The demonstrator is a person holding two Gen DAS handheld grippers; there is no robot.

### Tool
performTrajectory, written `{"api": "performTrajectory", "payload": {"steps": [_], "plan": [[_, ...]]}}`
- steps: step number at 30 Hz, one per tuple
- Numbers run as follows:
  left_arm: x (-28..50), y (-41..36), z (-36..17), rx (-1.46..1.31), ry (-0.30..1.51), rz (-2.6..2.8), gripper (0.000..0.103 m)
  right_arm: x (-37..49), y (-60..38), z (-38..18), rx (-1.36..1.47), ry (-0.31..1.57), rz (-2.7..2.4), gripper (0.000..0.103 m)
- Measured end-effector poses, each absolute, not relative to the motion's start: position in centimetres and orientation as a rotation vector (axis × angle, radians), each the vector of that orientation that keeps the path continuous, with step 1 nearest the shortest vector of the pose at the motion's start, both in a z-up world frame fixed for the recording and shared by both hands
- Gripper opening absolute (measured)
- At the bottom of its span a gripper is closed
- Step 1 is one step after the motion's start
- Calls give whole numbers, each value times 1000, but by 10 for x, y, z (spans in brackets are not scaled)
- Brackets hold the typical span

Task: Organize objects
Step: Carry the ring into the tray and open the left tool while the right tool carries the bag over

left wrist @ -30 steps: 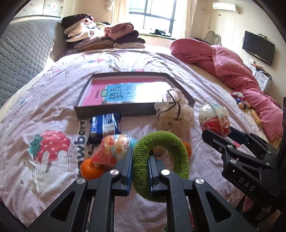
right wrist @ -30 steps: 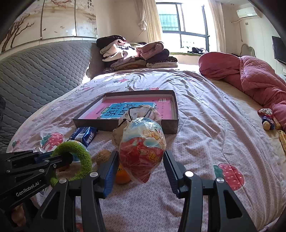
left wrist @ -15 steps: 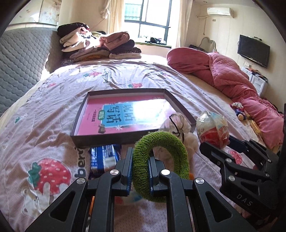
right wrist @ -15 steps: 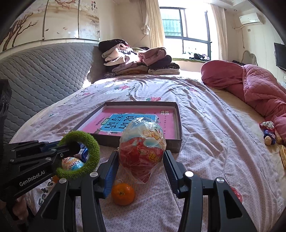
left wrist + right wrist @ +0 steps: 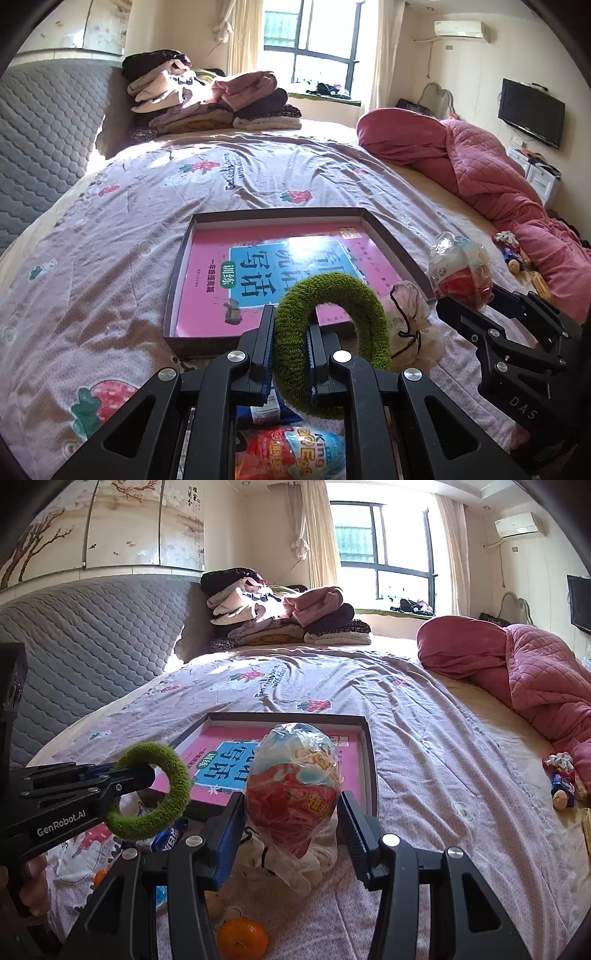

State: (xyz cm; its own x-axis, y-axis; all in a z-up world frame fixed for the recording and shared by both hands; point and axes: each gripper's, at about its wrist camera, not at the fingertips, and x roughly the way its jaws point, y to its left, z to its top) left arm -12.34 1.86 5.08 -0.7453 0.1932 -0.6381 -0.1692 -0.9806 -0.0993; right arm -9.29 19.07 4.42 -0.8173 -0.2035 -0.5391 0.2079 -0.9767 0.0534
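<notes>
My left gripper [image 5: 290, 332] is shut on a fuzzy green ring [image 5: 351, 295], held above the near edge of a shallow dark box [image 5: 177, 280] with a pink book inside. The ring [image 5: 173, 771] and left gripper [image 5: 136, 779] also show in the right wrist view. My right gripper [image 5: 291, 805] is shut on a wrapped red and blue toy egg [image 5: 295, 775], lifted near the box's front right corner [image 5: 371, 775]. The egg [image 5: 461, 266] and right gripper [image 5: 476, 310] show at the right of the left wrist view.
On the strawberry-print bedsheet [image 5: 110, 258] below lie a second toy egg [image 5: 299, 454], a blue snack packet [image 5: 269, 410], a pale drawstring pouch [image 5: 410, 321] and an orange [image 5: 242, 938]. A pink quilt [image 5: 480, 166] lies right; folded clothes [image 5: 207, 99] far back.
Both grippers have risen and moved forward toward the box with the ring and the egg. The loose items on the sheet now lie lower and nearer in view.
</notes>
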Motion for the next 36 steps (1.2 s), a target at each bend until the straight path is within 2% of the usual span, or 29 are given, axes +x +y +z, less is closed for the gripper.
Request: {"api": "performTrajectory", "payload": {"steps": [17,36], "plan": [[-191,-7,39,-1075,-94,2801,14,-162,197,42,873,51,-2810,51],[-242,-21,-12,-1297,-131,2702,15,-213,203,-13,1181,-12,-2659,51]]}}
